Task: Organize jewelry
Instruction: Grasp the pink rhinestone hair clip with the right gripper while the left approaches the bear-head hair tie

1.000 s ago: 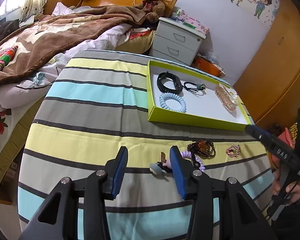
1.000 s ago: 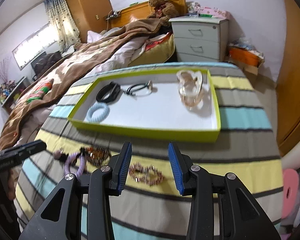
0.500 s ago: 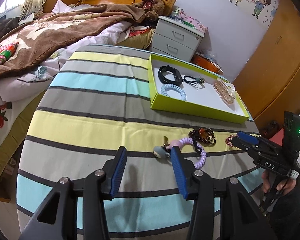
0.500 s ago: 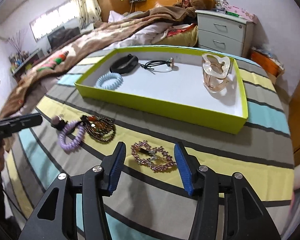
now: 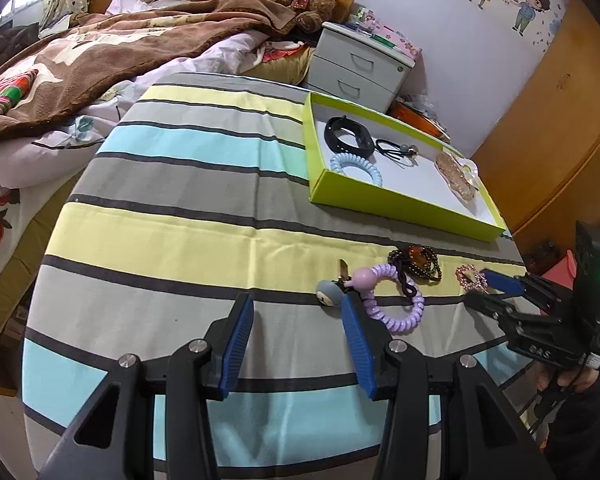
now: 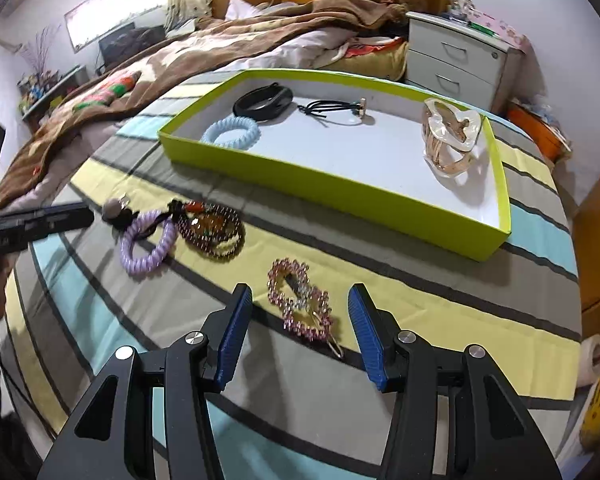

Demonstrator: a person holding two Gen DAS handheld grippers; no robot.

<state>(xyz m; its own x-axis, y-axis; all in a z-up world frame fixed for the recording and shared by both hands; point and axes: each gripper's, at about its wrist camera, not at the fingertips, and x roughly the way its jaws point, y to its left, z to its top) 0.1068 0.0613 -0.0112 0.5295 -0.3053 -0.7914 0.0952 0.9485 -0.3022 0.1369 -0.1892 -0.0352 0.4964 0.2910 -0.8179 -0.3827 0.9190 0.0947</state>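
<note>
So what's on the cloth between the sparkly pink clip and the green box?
Nothing. In the right wrist view, only bare striped tablecloth lies between the pink rhinestone clip and the green tray. The beaded bracelet sits off to the side.

A lime-green tray (image 6: pixel 340 196) with a white floor sits on a cloth (image 5: pixel 188 236) striped yellow, grey, pale blue; the beaded bracelet (image 6: pixel 214 230) looks dark brown.
</note>
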